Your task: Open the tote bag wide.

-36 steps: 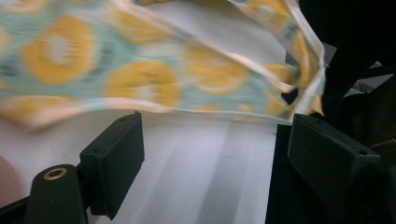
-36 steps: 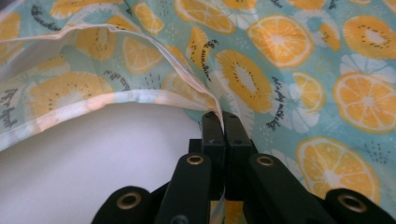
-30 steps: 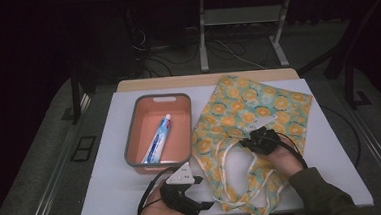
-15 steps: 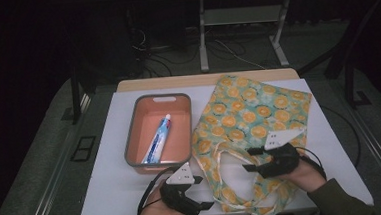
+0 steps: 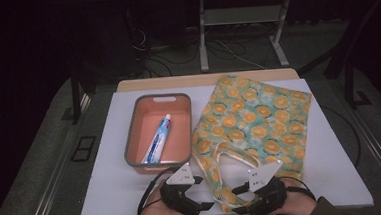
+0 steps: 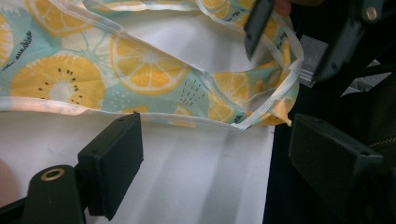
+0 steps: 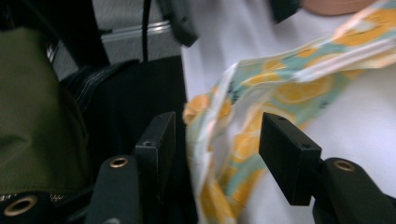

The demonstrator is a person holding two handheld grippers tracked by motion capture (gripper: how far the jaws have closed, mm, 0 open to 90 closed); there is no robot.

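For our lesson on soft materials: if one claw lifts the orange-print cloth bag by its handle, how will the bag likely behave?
The cloth bag lies flat and rumpled, so it will probably sag and fold. It looks thin and empty, so likely light. Its handle is a narrow limp strap that may slip from a loose grip.

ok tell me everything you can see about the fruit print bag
The pale teal cloth tote bag with orange citrus slices lies flat and slightly askew on the white table top, right of the grey-rimmed orange plastic tray. Its cream-edged handles loop toward the near table edge, rumpled there. The right gripper stands open around the bag's near end; the left gripper, also open, sits just short of its hem.
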